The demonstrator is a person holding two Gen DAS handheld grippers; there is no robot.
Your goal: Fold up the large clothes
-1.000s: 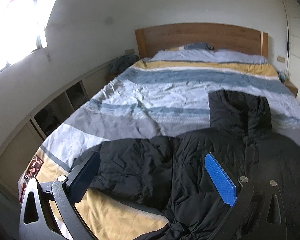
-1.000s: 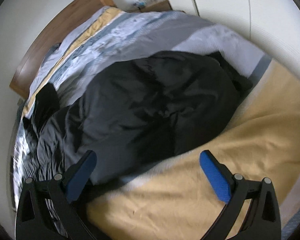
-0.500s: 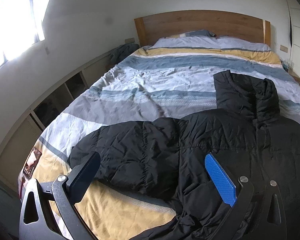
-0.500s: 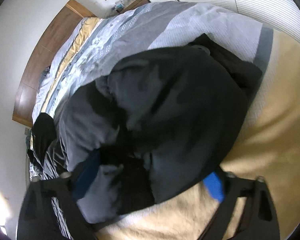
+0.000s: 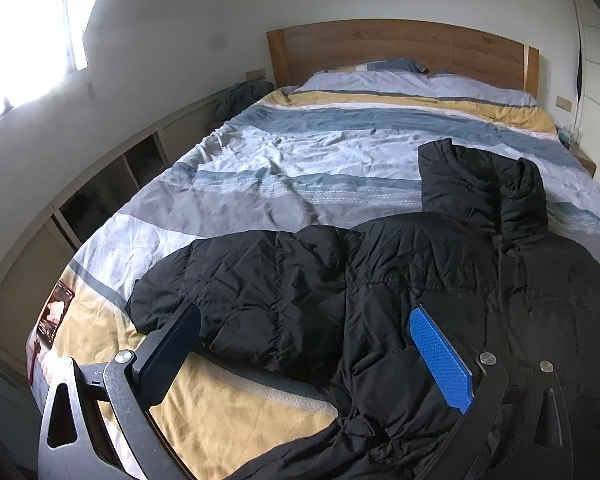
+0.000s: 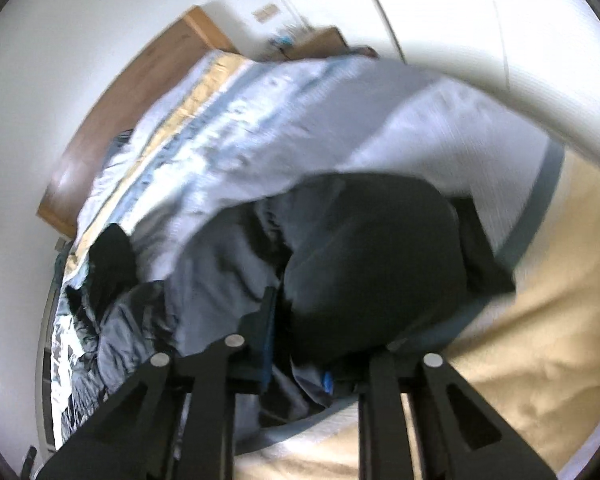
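Note:
A black puffer jacket (image 5: 400,280) lies spread on the bed, its hood toward the headboard and one sleeve stretched out to the left. My left gripper (image 5: 304,356) is open and empty, hovering just above the jacket's lower left part. In the right wrist view the jacket (image 6: 372,248) bulges up in a blurred fold. My right gripper (image 6: 300,360) has its jaws closed in on a bunch of the jacket's fabric at its near edge.
The bed has a striped duvet (image 5: 320,152) in blue, grey, white and yellow, and a wooden headboard (image 5: 396,48). Low open shelves (image 5: 100,200) run along the left wall under a bright window. A nightstand (image 5: 580,152) stands at the far right.
My right gripper moved in onto the jacket's edge and closed on the fabric. My left gripper stayed open and shifted little while the view settled over the jacket.

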